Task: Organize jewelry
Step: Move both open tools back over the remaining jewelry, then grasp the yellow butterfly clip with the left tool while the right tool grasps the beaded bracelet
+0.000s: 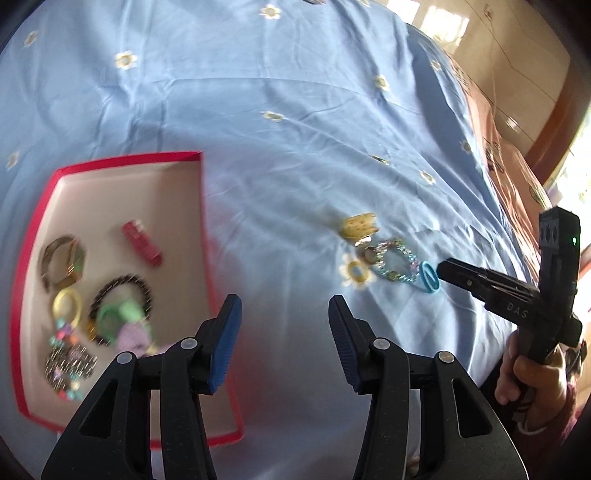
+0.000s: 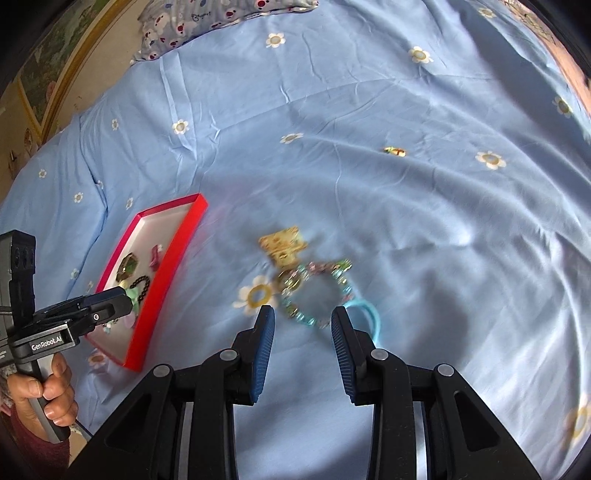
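Note:
A red-rimmed box [image 1: 201, 192] on the blue bedsheet holds several pieces: bangles, a dark bead bracelet [image 1: 122, 295], a red clip [image 1: 142, 243] and green and purple items. My left gripper [image 1: 284, 302] hangs open and empty just right of the box; in the right wrist view the left gripper [image 2: 122, 301] hovers over the box [image 2: 162, 273]. Loose on the sheet lie a gold clip [image 2: 282, 245], a pastel beaded bracelet [image 2: 317, 291] and a blue ring [image 2: 365, 314]. My right gripper [image 2: 302, 321] stands open just short of the bracelet, and its tips [image 1: 443, 267] are next to the blue ring [image 1: 428, 282].
A small gold trinket [image 2: 394, 150] lies alone farther back on the sheet. A patterned pillow [image 2: 221, 14] sits at the far left corner of the bed. A hand [image 2: 48, 391] grips each tool's handle. The bed's right edge drops toward a wooden floor [image 1: 517, 74].

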`<state>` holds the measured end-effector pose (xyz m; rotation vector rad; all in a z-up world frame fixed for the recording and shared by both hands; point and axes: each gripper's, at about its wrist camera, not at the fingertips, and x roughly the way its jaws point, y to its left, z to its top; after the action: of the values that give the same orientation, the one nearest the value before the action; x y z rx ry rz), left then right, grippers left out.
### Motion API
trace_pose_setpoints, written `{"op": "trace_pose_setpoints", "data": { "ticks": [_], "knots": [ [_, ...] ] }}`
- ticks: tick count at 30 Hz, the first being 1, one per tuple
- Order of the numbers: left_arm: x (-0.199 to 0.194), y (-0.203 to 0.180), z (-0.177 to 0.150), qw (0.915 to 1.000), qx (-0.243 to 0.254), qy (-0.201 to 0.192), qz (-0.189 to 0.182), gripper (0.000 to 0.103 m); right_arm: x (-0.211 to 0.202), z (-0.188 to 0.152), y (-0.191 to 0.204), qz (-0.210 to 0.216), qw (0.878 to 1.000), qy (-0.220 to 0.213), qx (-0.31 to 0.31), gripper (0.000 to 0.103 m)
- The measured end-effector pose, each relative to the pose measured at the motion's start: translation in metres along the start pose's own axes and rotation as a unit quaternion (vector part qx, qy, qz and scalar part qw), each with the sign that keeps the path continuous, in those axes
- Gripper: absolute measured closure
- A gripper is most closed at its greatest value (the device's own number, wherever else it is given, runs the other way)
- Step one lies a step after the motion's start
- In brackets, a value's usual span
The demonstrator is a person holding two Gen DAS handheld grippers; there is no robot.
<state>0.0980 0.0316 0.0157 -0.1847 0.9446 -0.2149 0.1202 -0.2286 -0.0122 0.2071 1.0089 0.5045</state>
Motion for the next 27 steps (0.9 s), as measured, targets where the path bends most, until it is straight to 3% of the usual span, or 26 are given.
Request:
{"op": "trace_pose_setpoints", "data": {
  "ticks": [8,18,19,21,27],
  "knots": [
    [0.038,-0.027,0.033,0.9984,0.047,0.024,-0.02,0.055,0.025,0.02,-0.013,-0.02,0.999,0.024,-0.019,0.069],
    [0.087,-0.058,0.06,0.9931,0.092,0.056,-0.047,0.051,0.057,0.022,-0.017,-0.032,0.997,0.059,-0.042,0.071],
    [0.091,-0.061,0.062,0.9925,0.096,0.058,-0.05,0.051,0.058,0.021,-0.017,-0.034,0.997,0.059,-0.045,0.075],
    [0.099,-0.066,0.065,0.9913,0.103,0.061,-0.053,0.051,0.06,0.02,-0.017,-0.045,0.996,0.058,-0.053,0.095],
    [0.122,-0.08,0.068,0.9882,0.123,0.074,-0.052,0.051,0.053,0.019,-0.024,-0.039,0.997,0.05,-0.037,0.096]
  ]
}}
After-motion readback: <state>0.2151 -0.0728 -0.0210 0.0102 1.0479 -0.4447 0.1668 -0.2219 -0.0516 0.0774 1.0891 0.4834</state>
